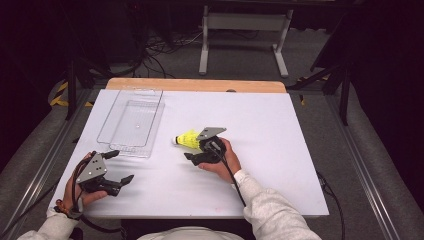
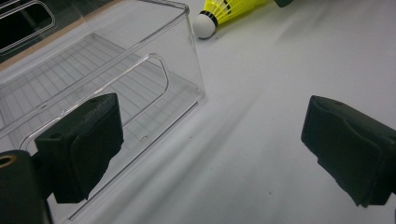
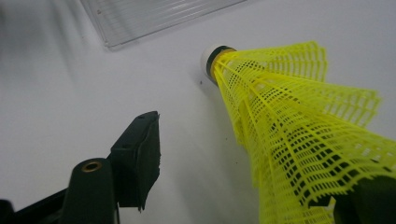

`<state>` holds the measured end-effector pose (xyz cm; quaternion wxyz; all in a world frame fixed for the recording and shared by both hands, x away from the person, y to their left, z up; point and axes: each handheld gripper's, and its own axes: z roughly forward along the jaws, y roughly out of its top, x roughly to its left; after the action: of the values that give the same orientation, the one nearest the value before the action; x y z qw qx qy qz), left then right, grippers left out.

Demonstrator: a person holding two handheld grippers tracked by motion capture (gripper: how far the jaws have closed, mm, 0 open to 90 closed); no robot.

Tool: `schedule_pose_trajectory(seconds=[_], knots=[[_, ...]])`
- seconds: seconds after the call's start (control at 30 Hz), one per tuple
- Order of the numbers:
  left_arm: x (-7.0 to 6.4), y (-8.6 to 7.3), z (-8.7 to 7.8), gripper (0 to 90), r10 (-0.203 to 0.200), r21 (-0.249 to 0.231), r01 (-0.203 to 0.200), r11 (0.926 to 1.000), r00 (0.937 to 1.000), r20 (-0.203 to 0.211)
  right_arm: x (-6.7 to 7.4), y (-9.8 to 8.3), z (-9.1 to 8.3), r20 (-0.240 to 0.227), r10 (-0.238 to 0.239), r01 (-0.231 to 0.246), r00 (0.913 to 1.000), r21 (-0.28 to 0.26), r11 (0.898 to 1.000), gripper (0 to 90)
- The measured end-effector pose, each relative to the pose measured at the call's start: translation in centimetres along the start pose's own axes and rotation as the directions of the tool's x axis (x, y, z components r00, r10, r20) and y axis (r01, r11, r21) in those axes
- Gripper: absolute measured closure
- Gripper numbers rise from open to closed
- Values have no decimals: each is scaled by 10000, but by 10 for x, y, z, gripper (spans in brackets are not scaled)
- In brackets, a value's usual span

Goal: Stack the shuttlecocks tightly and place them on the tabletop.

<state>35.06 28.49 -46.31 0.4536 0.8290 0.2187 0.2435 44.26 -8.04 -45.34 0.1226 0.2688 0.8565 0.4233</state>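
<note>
Shuttlecock (image 1: 187, 139) flat, cork toward left

On the white desk (image 1: 280, 150) the right claw (image 1: 197, 150) straddles a yellow shuttlecock (image 1: 187, 139), the left claw (image 1: 122, 166) open near a clear bin (image 1: 131, 123).

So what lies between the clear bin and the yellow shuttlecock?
Nothing: in the high view, bare white table separates the clear bin from the yellow shuttlecock; the left gripper view shows the same bare gap.
</note>
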Motion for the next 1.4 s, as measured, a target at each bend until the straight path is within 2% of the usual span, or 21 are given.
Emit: schedule_pose_trajectory(seconds=[0.13,0.3,0.37,0.43,0.47,0.53,0.6,0.7,0.83,1.4], knots=[[0,0,0,64,38,13,-38,10000,10000,9,1,2,2,442,106,-104,9990,-36,9999,420],[0,0,0,64,38,11,-39,10000,10000,19,1,3,4,902,304,-294,9955,-117,9995,560],[0,0,0,64,42,13,-42,10000,10000,24,1,4,5,1193,327,-320,9923,-82,9995,627],[0,0,0,64,42,12,-42,10000,10000,28,1,4,5,1292,339,-335,9910,-56,9994,656],[0,0,0,64,48,17,-48,10000,10000,24,1,4,6,1539,378,-391,9874,56,9992,699],[0,0,0,64,35,4,-35,10000,10000,26,1,4,7,1665,395,-409,9853,53,9991,719],[0,0,0,64,32,1,-32,10000,10000,17,1,5,7,1651,378,-397,9856,83,9992,736],[0,0,0,64,46,17,-46,10000,10000,23,1,5,11,1676,342,-388,9853,245,9989,808],[0,0,0,64,18,2,-18,10000,10000,33,2,7,13,1745,207,-268,9844,328,9991,841],[0,0,0,64,30,25,-30,10000,10000,22,-1,7,10,1565,513,-510,9863,-58,9987,864]])
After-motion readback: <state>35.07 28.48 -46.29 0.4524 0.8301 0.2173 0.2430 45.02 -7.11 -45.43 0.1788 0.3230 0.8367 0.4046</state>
